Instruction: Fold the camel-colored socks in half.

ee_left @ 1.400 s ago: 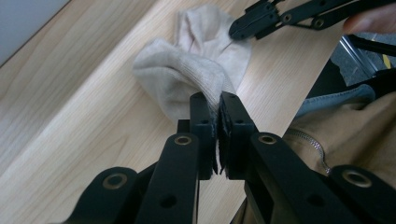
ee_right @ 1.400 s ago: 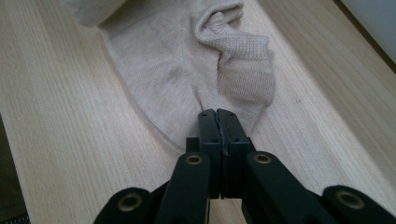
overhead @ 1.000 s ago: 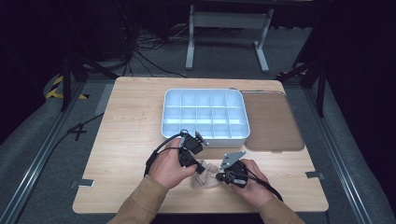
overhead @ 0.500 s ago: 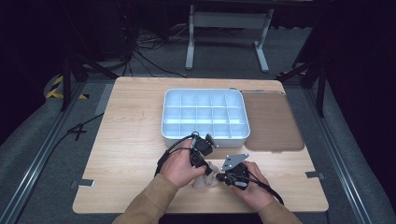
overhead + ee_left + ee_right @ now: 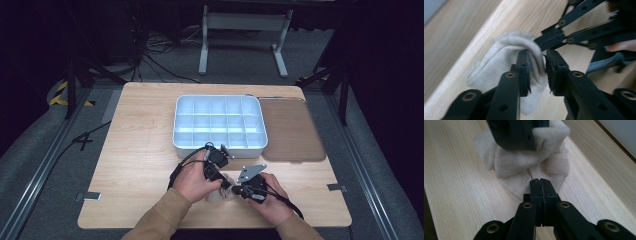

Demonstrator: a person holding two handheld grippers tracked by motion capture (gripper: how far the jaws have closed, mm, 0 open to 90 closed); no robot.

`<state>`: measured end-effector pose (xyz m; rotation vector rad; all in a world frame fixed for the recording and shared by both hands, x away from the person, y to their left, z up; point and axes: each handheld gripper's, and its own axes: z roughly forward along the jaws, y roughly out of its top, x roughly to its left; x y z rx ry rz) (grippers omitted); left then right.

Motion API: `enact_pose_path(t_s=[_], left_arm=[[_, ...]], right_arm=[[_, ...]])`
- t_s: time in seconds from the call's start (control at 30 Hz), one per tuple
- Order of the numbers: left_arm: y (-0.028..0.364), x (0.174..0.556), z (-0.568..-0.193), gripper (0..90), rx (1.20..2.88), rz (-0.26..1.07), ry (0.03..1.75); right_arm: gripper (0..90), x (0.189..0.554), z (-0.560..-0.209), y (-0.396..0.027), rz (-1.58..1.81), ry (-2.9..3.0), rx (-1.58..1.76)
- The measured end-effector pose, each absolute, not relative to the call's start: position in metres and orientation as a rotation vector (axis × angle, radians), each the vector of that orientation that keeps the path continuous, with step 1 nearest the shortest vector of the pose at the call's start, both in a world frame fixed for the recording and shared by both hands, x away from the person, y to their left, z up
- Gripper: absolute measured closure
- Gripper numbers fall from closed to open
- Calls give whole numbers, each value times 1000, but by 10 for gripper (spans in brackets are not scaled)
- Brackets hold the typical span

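On the wooden worktop [image 5: 140,130], near its front edge, a small beige cloth [image 5: 220,187] is seen lying bunched between the two hands. From the left, the left gripper [image 5: 226,183] is held in the person's left hand [image 5: 192,180], its cable looping back over the wrist. In the left gripper view, its jaws are closed onto a raised fold of the cloth [image 5: 506,57], fabric being pinched between the two pads while the rest of the cloth drapes down to the worktop [image 5: 461,37]. The linkage of the other gripper is seen just beyond, reaching in from the upper right.

Behind the hands, a white compartment tray [image 5: 218,145] is set at the middle of the worktop, and a brown mat [image 5: 290,125] lies beside it on the right, touching or nearly touching its wall.

To the right, the right gripper [image 5: 235,190] is held in the right hand [image 5: 270,197], with a grey three-cornered plate on top. In the right gripper view, its jaws are pressed fully together at the cloth's near edge [image 5: 524,167]; whether a thin hem is caught between them cannot be told. The left gripper's jaw is seen above, gripping the bunched top of the cloth.
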<state>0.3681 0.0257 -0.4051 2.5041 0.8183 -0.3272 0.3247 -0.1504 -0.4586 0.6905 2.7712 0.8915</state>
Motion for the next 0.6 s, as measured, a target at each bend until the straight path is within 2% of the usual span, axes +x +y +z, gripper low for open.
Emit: enact_pose_path(t_s=[0.2,0.4,0.6], left_arm=[[43,363,-390,685,2440,-277,816],[64,359,-382,687,2414,-222,870],[79,355,-382,696,2399,-191,928]], right_arm=[[885,325,-451,-156,895,2764,703],[893,323,-427,-165,929,2731,708],[889,317,-406,-148,1053,2691,639]])
